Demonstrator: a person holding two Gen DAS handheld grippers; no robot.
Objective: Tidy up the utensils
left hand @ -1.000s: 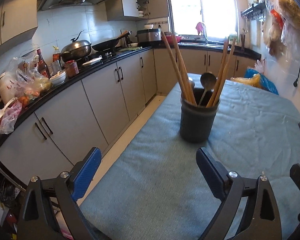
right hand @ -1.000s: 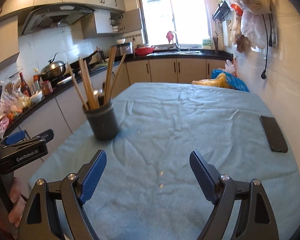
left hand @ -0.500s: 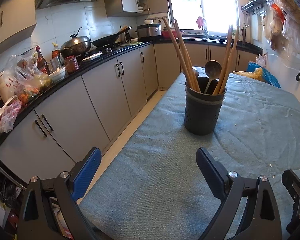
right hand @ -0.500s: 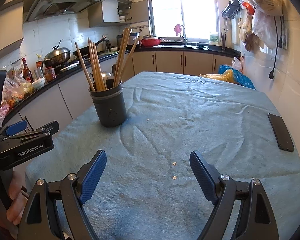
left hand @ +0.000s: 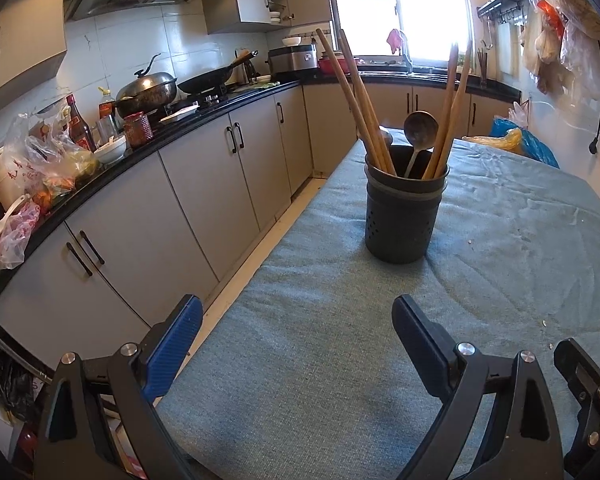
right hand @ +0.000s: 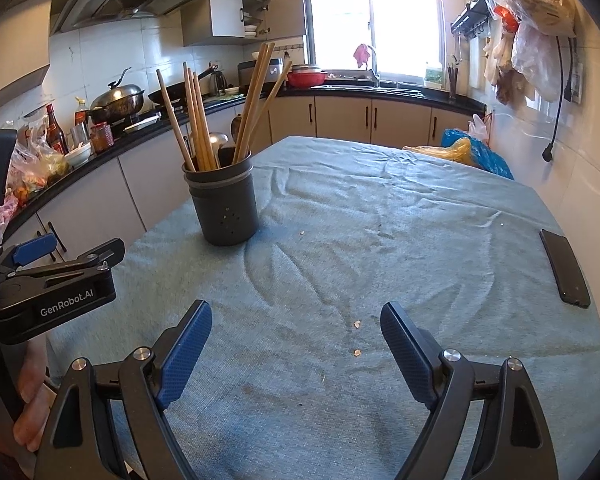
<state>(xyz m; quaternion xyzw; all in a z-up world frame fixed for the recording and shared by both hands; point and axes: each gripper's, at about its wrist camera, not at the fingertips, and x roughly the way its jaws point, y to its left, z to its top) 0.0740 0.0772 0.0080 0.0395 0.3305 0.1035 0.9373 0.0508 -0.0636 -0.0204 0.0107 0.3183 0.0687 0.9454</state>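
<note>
A dark perforated utensil holder (left hand: 403,216) stands upright on the blue-grey tablecloth (left hand: 320,360). It holds several long wooden chopsticks (left hand: 356,92) and a metal ladle (left hand: 419,130). It also shows in the right wrist view (right hand: 224,206), left of centre. My left gripper (left hand: 296,336) is open and empty, low over the cloth, short of the holder. My right gripper (right hand: 296,336) is open and empty over the cloth, to the right of the holder. The left gripper's body (right hand: 56,284) shows at the left edge of the right wrist view.
A black phone (right hand: 564,266) lies on the cloth at the right. A blue and yellow bag (right hand: 470,154) sits at the table's far end. The table's left edge (left hand: 236,292) drops to a floor strip beside grey cabinets (left hand: 204,184). The counter holds pots and bottles.
Both grippers have moved forward towards the utensil holder, which now looks larger and closer in both views. Both stay open.
</note>
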